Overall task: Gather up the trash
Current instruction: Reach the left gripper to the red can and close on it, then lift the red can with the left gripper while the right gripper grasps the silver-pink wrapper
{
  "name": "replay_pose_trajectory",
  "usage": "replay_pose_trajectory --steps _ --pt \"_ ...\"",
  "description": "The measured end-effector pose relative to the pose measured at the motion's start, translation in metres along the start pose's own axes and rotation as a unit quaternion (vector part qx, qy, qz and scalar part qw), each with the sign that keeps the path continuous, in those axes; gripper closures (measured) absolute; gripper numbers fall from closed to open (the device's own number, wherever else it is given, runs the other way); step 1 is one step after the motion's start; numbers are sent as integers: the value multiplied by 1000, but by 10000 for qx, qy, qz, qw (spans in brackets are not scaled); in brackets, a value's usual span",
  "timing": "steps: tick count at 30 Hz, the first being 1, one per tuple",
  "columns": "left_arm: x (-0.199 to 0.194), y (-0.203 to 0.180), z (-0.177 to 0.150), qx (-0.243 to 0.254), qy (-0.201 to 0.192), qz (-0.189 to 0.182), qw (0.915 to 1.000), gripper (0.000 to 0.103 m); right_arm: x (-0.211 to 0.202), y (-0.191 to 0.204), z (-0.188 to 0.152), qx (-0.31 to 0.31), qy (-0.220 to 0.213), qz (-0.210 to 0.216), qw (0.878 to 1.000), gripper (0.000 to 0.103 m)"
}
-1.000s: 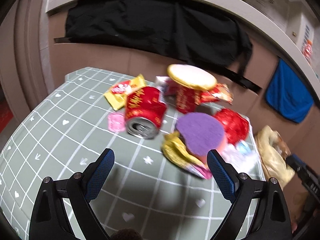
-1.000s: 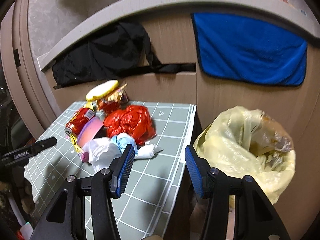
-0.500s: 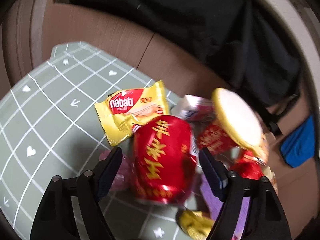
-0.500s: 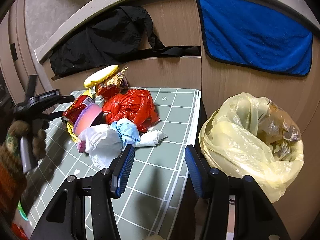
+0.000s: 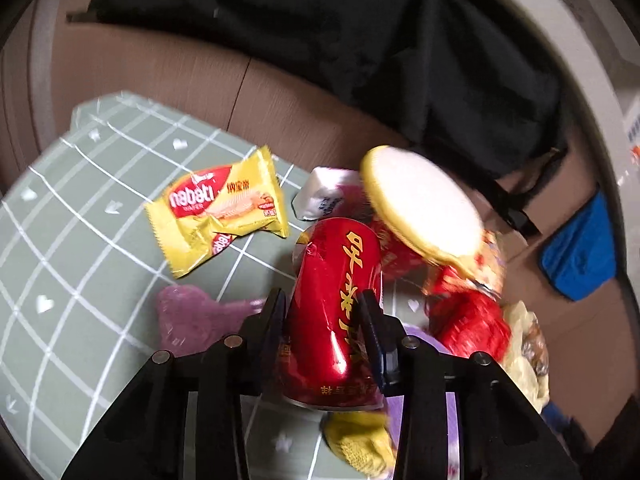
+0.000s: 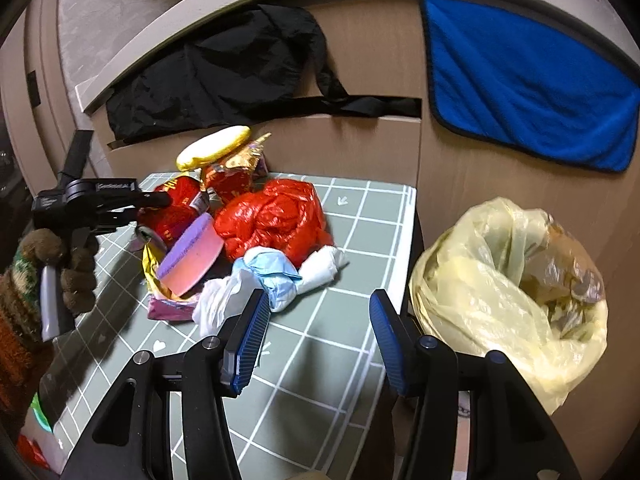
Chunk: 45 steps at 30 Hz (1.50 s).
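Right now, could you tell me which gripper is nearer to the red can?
Left. The left gripper has just been closing, and its fingers now press both sides of the red can. The right gripper stands open over bare tablecloth, well short of the trash pile.

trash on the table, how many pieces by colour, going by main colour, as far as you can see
red: 3, can, plastic bag, snack tub with yellow lid
yellow: 2, wafer wrapper, crumpled wrapper
purple/pink: 2, foam disc, small wrapper
white/blue: 1, tissue wad
total: 8
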State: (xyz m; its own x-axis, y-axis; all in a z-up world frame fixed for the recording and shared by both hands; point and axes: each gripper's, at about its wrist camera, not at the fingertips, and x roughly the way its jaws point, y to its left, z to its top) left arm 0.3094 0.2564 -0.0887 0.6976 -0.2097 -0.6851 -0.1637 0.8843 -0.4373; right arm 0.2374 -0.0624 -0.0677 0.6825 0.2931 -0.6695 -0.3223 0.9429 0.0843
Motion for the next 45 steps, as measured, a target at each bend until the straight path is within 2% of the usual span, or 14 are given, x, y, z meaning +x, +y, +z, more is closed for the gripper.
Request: replay_pose_trajectory --steps 10,12,16,19,23,26,31,33,36,41,45 --pt "-84 -4 -52 442 -666 251 9965 67 14 23 6 -43 154 539 9984 53" --pt "-93 -3 -60 466 -760 319 9955 67 22 27 9 -22 178 624 9979 53" --pt "-107 4 -67 376 -839 327 9952 67 35 34 19 -83 145 522 9985 53" --pt "-114 8 -73 315 -864 373 9951 67 35 37 22 -27 164 700 9974 54" --pt "-120 11 -81 265 -914 371 9948 67 29 51 9 -347 175 687 9969 54" --pt "-123 9 -84 309 -966 364 9942 67 40 59 -4 -568 430 571 9958 54" --pt "-126 8 -88 257 -962 311 9945 69 62 60 -6 -540 670 759 9934 64" --pt "-130 6 -89 261 -1010 303 9941 70 66 65 -4 -663 790 808 9914 97" --pt "-138 1 -89 321 -1147 305 9924 79 55 69 1 -707 722 1056 9893 97" --pt "-138 -3 -89 445 -1183 378 9913 80 18 75 15 -913 162 1207 9884 97" --pt "-140 8 -88 358 -1044 338 9933 80 9 74 16 -933 110 1189 9885 97"
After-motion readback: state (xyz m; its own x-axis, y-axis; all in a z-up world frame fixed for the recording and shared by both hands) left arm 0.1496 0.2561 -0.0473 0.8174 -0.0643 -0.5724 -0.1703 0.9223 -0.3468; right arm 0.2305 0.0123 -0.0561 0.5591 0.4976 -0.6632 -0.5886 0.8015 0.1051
